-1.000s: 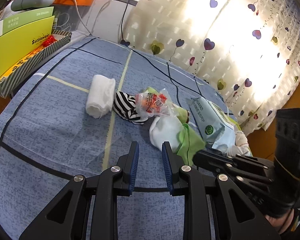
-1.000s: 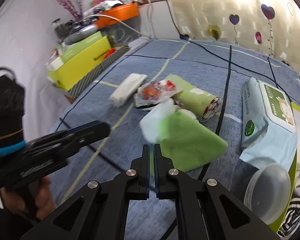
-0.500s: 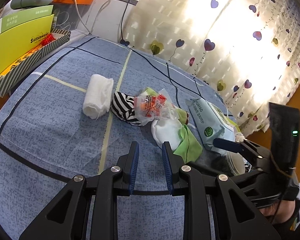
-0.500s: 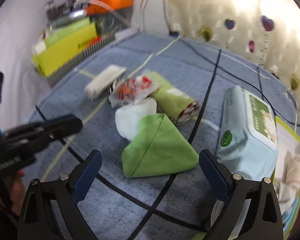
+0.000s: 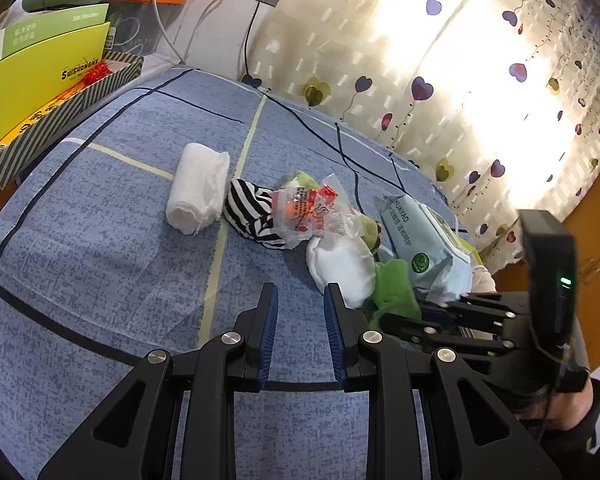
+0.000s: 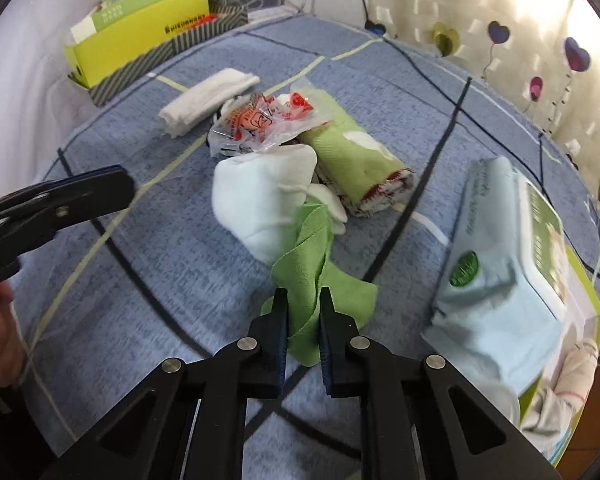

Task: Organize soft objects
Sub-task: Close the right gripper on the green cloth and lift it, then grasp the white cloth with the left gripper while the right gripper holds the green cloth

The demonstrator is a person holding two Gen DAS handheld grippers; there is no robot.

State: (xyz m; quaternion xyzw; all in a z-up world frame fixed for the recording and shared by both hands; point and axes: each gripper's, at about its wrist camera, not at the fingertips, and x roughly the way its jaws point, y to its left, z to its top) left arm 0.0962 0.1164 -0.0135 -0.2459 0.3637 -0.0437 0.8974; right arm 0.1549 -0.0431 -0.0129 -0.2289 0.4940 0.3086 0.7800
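Note:
My right gripper [image 6: 303, 300] is shut on a green cloth [image 6: 314, 264], pinching its near fold; the cloth also shows in the left wrist view [image 5: 394, 290]. Behind it lie a white soft pad [image 6: 260, 200], a green rolled towel [image 6: 352, 160], a crinkled plastic packet [image 6: 260, 120] and a white rolled towel [image 6: 208, 100]. A striped black-and-white sock [image 5: 252, 216] lies beside the white rolled towel [image 5: 198, 188]. My left gripper [image 5: 300, 296] is open and empty, hovering over the blue cover near the white pad [image 5: 340, 264].
A wet-wipes pack [image 6: 500, 264] lies at the right on a green-edged box [image 6: 580, 360]. A yellow box in a striped tray [image 5: 40, 92] stands at the far left edge. A heart-patterned curtain [image 5: 460, 80] hangs behind the bed.
My right gripper was wide open half a second ago and has closed on the green cloth, bunching it up. The left gripper stayed almost still.

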